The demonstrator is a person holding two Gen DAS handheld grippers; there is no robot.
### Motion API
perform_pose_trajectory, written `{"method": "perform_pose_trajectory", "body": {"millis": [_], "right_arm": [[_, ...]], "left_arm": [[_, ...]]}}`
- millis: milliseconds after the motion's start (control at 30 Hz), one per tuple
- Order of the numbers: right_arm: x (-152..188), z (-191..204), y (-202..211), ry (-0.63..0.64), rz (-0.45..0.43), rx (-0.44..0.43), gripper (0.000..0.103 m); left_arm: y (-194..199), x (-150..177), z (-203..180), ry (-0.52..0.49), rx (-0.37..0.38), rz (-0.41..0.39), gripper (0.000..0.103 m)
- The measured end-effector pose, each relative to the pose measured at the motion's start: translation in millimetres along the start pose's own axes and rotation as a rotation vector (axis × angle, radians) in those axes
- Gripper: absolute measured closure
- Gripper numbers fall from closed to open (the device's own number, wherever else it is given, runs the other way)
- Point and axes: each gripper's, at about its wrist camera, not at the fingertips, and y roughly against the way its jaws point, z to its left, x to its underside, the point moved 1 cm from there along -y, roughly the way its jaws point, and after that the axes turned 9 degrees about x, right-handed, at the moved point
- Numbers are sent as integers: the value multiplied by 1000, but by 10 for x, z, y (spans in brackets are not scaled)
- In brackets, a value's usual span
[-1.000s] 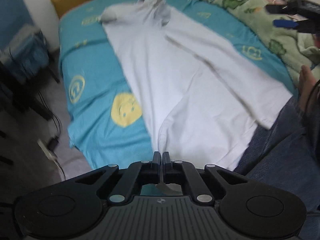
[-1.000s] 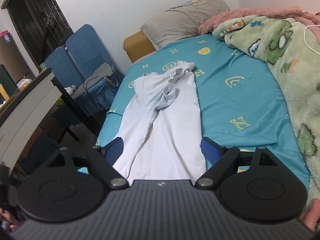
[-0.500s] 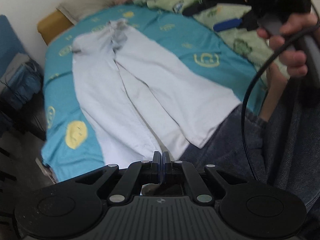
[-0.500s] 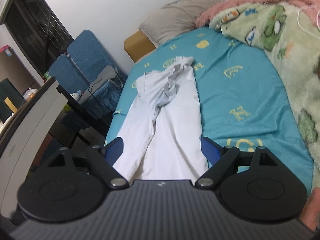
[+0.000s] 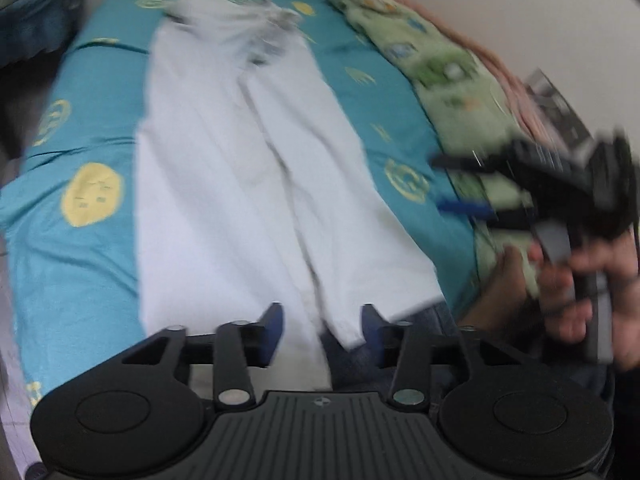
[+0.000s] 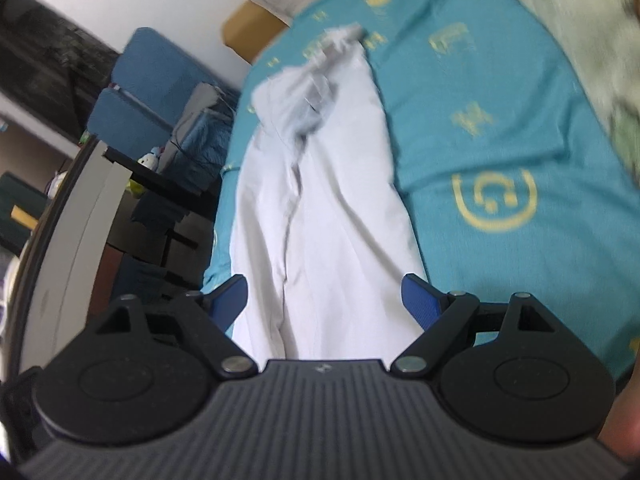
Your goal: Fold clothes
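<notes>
The white trousers [image 5: 248, 184] lie flat and unfolded ahead of both claws, the left gripper [image 5: 322, 330] opening with a cuff loose between its jaws, the right gripper [image 6: 324, 302] wide and empty, so folding looks barely begun.

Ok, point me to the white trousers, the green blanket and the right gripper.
white trousers [image 5: 224, 184]: left wrist view, left leg.
green blanket [image 5: 440, 68]: left wrist view, printed top.
right gripper [image 6: 324, 300]: right wrist view, between fingertips.

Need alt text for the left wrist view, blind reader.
White trousers lie flat, legs side by side, on a teal bedsheet with yellow prints. The left gripper is opening just above their near hems, nothing pinched. At right, blurred, a hand carries the right gripper over a green blanket.
</notes>
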Motion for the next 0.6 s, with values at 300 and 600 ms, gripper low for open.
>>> {"method": "perform_pose_trajectory", "body": {"millis": [300,600], "right_arm": [[66,-147,-223,-60,79,108,29],[86,158,-103,82,-60,101,29]], "left_arm": [[-120,-126,854,336,-75,-49,40],[-342,-192,100,-40,-119,-63,41]]}}
